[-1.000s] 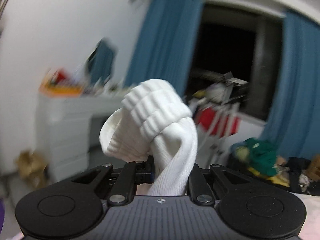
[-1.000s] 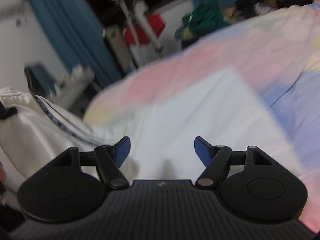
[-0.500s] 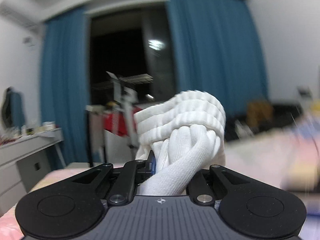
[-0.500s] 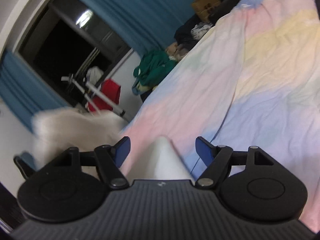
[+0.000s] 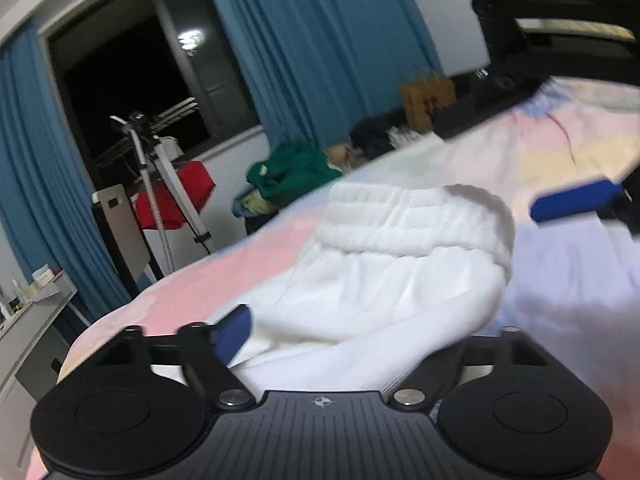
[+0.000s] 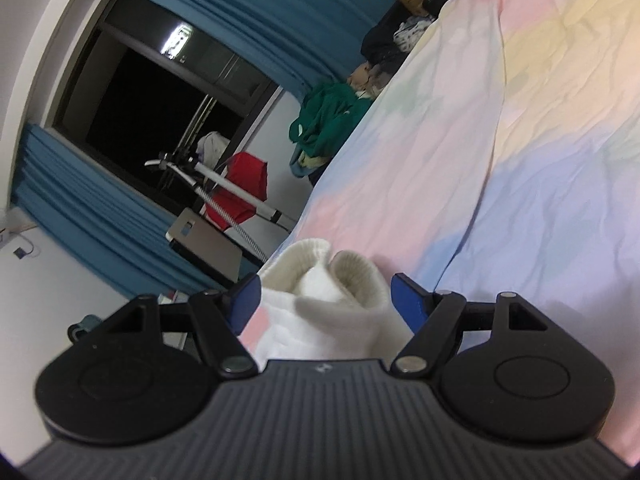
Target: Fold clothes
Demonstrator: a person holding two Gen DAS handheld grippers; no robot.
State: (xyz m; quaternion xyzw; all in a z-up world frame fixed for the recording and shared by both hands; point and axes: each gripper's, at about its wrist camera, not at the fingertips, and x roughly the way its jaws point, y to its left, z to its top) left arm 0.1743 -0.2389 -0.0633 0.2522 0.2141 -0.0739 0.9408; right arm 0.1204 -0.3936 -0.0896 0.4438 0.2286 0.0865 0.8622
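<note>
Both fingers of our left gripper (image 5: 352, 332) stand spread in the left wrist view, the blue pad (image 5: 232, 330) on the left side clear of the cloth, the right finger hidden under it. Between them lies the white sock (image 5: 400, 268), its ribbed cuff turned away from us and its body sagging over the gripper's front edge. It rests on the pastel bedsheet (image 5: 568, 280), loose rather than pinched. At the upper right we see our right gripper (image 5: 576, 200), one blue pad showing, just beside the sock's cuff. Beyond the bed stand blue curtains (image 5: 320, 40), a drying rack (image 5: 160, 168) with a red garment (image 5: 176, 196), and a green garment (image 5: 292, 168) heaped near the wall.

From the right wrist view, our right gripper (image 6: 324, 300) also has its fingers apart, a blue pad (image 6: 246, 298) on either side of the sock's (image 6: 332, 312) open cuff. The cuff sits between the pads without being squeezed; whether the pads touch it we cannot tell. The bedsheet (image 6: 540, 160) stretches away to the right in pink, yellow and blue patches. The curtains (image 6: 248, 4), rack (image 6: 224, 184), red garment (image 6: 244, 188) and green garment (image 6: 332, 116) appear again, tilted.
</note>
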